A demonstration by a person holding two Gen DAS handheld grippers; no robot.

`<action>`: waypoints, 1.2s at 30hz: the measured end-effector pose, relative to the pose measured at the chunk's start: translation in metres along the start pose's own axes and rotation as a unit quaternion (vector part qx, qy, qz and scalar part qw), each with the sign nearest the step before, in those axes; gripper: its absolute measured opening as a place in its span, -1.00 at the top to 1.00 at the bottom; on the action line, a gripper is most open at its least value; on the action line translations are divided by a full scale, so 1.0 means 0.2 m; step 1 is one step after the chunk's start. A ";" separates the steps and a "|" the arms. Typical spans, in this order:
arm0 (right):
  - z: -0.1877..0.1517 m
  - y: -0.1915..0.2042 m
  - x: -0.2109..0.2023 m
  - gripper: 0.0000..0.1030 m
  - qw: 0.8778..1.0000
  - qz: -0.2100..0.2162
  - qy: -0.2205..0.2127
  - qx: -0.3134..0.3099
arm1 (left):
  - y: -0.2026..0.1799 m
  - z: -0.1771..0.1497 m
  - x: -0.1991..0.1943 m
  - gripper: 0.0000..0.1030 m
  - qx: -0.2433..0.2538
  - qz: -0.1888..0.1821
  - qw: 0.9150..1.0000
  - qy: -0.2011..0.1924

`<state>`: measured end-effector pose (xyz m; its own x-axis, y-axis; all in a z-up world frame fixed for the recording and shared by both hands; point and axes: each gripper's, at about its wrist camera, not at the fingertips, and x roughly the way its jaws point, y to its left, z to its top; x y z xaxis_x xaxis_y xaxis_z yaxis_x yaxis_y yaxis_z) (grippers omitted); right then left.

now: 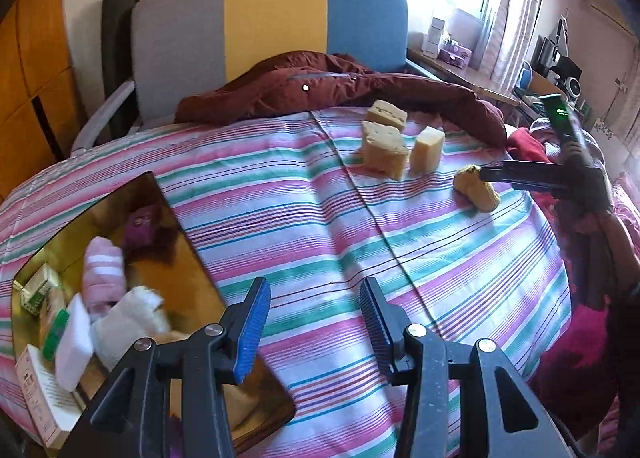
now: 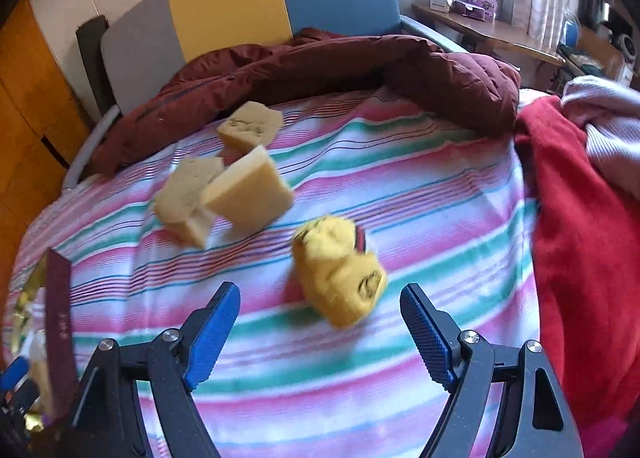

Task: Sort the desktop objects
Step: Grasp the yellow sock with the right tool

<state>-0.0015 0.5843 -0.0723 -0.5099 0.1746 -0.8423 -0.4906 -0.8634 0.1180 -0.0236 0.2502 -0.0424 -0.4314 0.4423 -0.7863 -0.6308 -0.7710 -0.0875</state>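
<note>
Three beige sponge blocks point(image 1: 384, 146) stand on the striped cloth, far centre; they also show in the right wrist view point(image 2: 244, 190). A rolled yellow sock point(image 2: 340, 274) lies just ahead of my open right gripper point(image 2: 320, 334), between its jaws' line but apart from them. In the left wrist view the yellow sock point(image 1: 474, 186) lies far right, with the right gripper point(image 1: 532, 174) beside it. My left gripper point(image 1: 316, 326) is open and empty, next to the gold-lined box point(image 1: 176, 218) holding a pink sock point(image 1: 102, 274), white pieces and small cartons.
A maroon jacket point(image 1: 320, 86) lies along the far edge before a grey, yellow and blue chair point(image 1: 272, 18). Red and pink clothes point(image 2: 580, 198) pile at the right. A wooden desk point(image 2: 500, 34) with boxes stands by the window.
</note>
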 end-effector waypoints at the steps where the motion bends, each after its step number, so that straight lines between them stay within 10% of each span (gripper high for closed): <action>1: 0.01 0.00 0.03 -0.62 1.000 -0.003 0.002 -0.002 | -0.01 0.01 0.01 0.09 0.002 -0.001 1.000 0.001; 5: 0.04 -0.02 0.15 -0.55 1.000 -0.011 0.017 -0.014 | -0.05 0.06 0.07 0.09 0.007 -0.007 1.000 0.007; 10: 0.01 -0.01 0.22 0.05 0.999 -0.014 0.034 -0.028 | -0.11 0.13 0.15 0.09 0.021 -0.001 1.000 0.009; 36: 0.01 -0.03 0.23 0.07 0.999 -0.005 0.039 -0.033 | -0.37 0.37 0.54 0.09 0.072 0.014 0.997 0.034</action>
<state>-0.0239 0.5983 -0.1102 -0.4467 0.1481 -0.8823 -0.4470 -0.8913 0.0767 -0.0714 0.3878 -0.0759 -0.4080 0.3853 -0.8277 -0.7076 -0.7063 0.0201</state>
